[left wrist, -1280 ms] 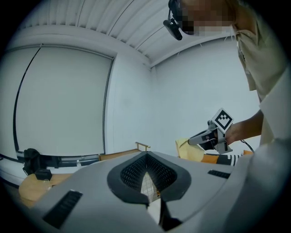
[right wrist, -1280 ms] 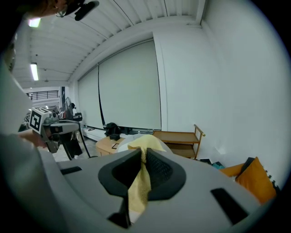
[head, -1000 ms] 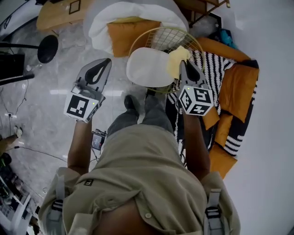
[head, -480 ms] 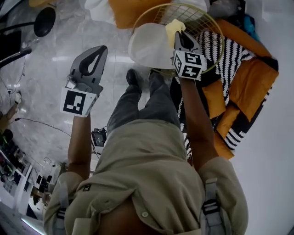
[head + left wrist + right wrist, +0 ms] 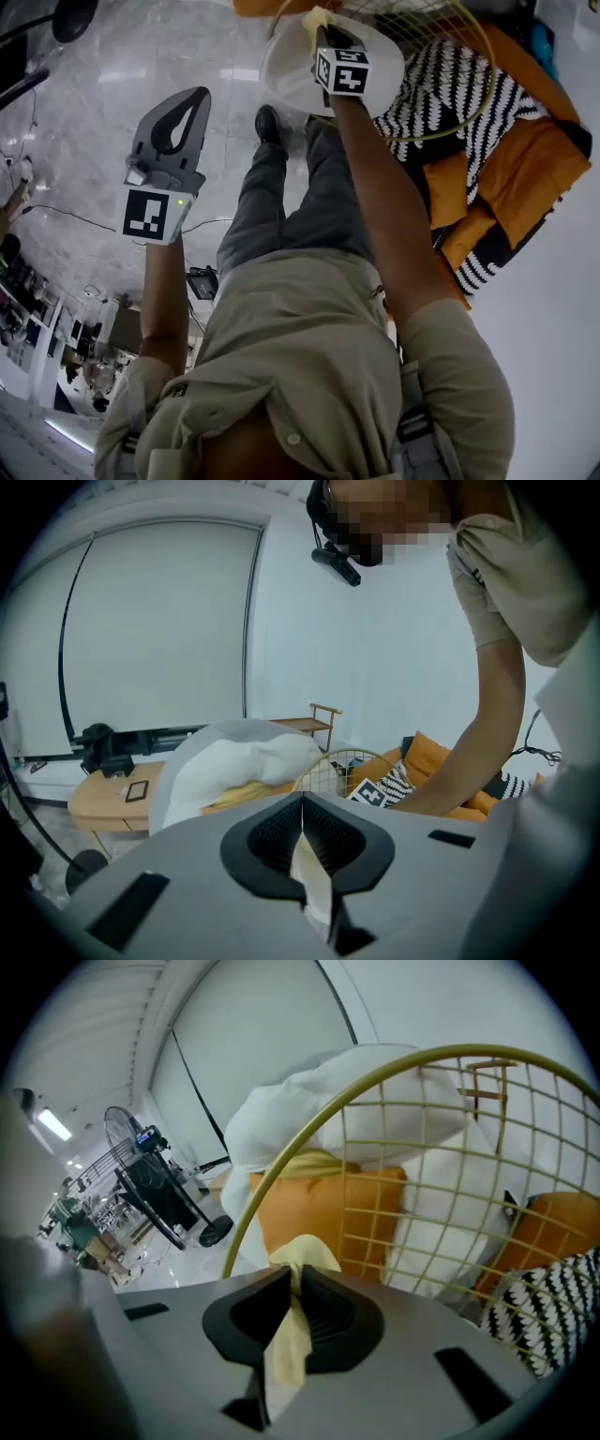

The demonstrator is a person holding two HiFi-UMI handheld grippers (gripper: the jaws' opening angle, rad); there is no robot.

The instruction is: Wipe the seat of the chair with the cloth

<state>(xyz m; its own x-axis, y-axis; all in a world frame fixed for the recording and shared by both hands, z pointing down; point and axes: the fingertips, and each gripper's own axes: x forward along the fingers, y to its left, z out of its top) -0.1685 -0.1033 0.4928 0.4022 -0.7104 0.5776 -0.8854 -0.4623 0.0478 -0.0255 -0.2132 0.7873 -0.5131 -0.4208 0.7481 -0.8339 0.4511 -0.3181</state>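
We hold the yellow cloth (image 5: pixel 313 18) clamped in our right hand-held gripper (image 5: pixel 326 37) over the wire chair's white seat (image 5: pixel 286 70), while our left hand-held gripper (image 5: pixel 190 101), jaws closed on nothing, hangs well apart above the floor (image 5: pixel 112 56).

- The cloth (image 5: pixel 313 18) is a small pale-yellow rag, crumpled and pinched between the closed jaws of the right gripper (image 5: pixel 323 36).
- In the right gripper view, a bunched end of the cloth (image 5: pixel 302 1252) pokes out past the jaw tips, and a strip hangs down between the jaws.
- The chair (image 5: pixel 483 56) has a thin gold wire hoop and an open grid back (image 5: pixel 441 1138), standing upright.
- Its seat (image 5: pixel 281 70) is a white, rounded pad at 12 o'clock in the head view.
- The cloth sits over the seat's 11 o'clock edge; whether it touches the pad cannot be told.
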